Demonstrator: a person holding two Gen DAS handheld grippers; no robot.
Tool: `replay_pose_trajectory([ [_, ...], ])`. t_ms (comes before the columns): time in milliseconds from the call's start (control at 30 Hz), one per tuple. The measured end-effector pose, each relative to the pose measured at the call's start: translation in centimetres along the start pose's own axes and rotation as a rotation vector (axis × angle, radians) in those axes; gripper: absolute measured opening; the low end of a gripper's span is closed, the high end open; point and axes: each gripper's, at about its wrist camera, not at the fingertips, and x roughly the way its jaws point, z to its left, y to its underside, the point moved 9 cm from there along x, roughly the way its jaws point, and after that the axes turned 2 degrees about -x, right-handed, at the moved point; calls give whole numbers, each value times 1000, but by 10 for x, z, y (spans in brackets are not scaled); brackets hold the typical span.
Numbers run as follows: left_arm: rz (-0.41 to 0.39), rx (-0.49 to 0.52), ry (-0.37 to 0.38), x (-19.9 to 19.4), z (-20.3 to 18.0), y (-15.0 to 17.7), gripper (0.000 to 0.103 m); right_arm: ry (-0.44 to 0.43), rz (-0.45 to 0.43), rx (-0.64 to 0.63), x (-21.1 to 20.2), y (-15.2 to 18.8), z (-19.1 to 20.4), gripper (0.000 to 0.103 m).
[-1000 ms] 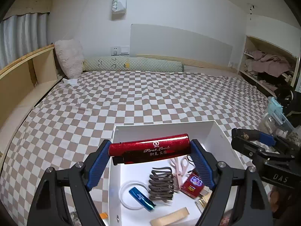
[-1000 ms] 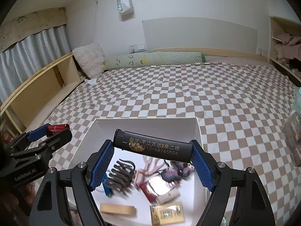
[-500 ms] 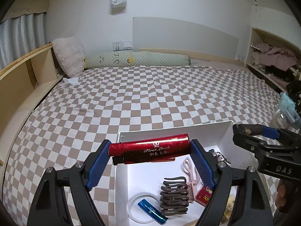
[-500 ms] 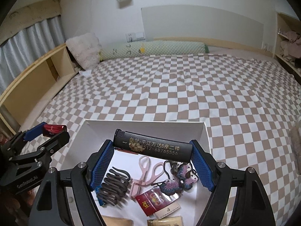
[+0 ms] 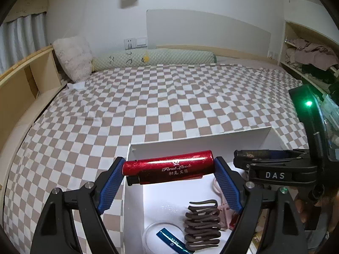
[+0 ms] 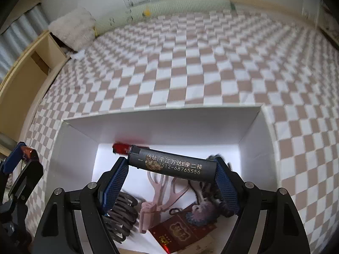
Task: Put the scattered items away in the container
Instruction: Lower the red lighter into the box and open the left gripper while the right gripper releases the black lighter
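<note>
My left tongs (image 5: 168, 174) clamp the red lighter (image 5: 167, 168) end to end, over the near-left corner of the white box (image 5: 201, 140) on the bed; right tongs (image 6: 170, 173) clamp the black lighter (image 6: 171, 166) the same way, above the box middle; risks — the tongs crowd each other, and a lighter released on the pink scissors (image 6: 156, 190) or hair claw (image 5: 201, 224) below could bounce out.

Both wrist cams close over box (image 5: 135, 190)
</note>
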Motion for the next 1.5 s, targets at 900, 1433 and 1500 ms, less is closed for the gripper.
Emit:
replay_pose_trajectory([
  [900, 136, -16, 42, 38, -10, 25, 84, -30, 37, 139, -3, 8, -7, 88],
  [1433, 370, -46, 83, 85, -22, 45, 84, -50, 22, 162, -14, 10, -5, 88],
  [1500, 371, -53, 83, 86, -22, 44, 84, -54, 25, 161, -13, 11, -4, 88],
])
